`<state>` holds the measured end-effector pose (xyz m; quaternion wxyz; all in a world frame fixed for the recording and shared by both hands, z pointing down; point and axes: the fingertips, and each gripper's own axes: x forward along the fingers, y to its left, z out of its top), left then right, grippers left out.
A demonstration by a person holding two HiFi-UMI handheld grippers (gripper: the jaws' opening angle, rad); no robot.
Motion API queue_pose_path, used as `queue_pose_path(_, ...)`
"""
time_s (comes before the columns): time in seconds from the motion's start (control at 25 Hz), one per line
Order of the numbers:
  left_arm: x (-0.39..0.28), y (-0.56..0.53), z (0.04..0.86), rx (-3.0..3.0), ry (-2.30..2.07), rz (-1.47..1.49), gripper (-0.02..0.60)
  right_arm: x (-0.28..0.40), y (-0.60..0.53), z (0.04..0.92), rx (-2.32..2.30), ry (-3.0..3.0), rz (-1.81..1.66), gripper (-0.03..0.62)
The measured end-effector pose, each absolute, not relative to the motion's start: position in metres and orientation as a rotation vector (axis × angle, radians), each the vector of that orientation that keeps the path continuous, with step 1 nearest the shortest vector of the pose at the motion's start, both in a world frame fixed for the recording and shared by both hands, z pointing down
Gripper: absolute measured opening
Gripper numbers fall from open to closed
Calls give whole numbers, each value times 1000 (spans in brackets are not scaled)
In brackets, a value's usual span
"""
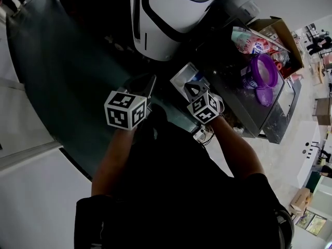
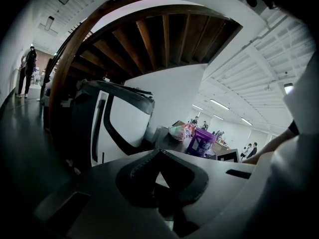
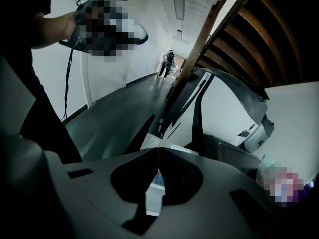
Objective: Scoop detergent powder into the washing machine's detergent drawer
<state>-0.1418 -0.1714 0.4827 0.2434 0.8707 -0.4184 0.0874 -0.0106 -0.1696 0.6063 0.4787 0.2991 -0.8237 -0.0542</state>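
Grey plastic nearest: left gripper [image 2: 159,152] pressed together, tips touching, nothing pinched. Right gripper [image 3: 158,151] likewise closed tip to tip and empty. Both side by side close in front of the person's chest, marker cubes facing up, bare forearms behind them.

Just past the right gripper's tips, a white drawer [image 3: 155,185] with a bluish part inside, showing through the gap under the closed tips. Contact with the gripper impossible to tell.

Farther ahead of both grippers, a white machine [image 1: 166,14] with dark trim, standing on the dark floor [image 1: 62,71].

Off to the right of the right gripper, a dark surface [image 1: 244,113] carrying the detergent things:
- purple tub [image 1: 262,70], well apart from both grippers
- purple lid [image 1: 265,96] lying just beside the tub, on the person's side of it
- pink-printed bag [image 1: 248,40] beyond the tub
- cardboard box [image 1: 282,30] behind the bag

Farthest back, down the hallway, a standing person [image 3: 168,59].
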Motion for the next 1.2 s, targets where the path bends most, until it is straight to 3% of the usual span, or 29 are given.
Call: queue_pose_path(1.2,-156,-159,475,2389,-1151,230,8,-19,-162,598,689,-1821,-413,20)
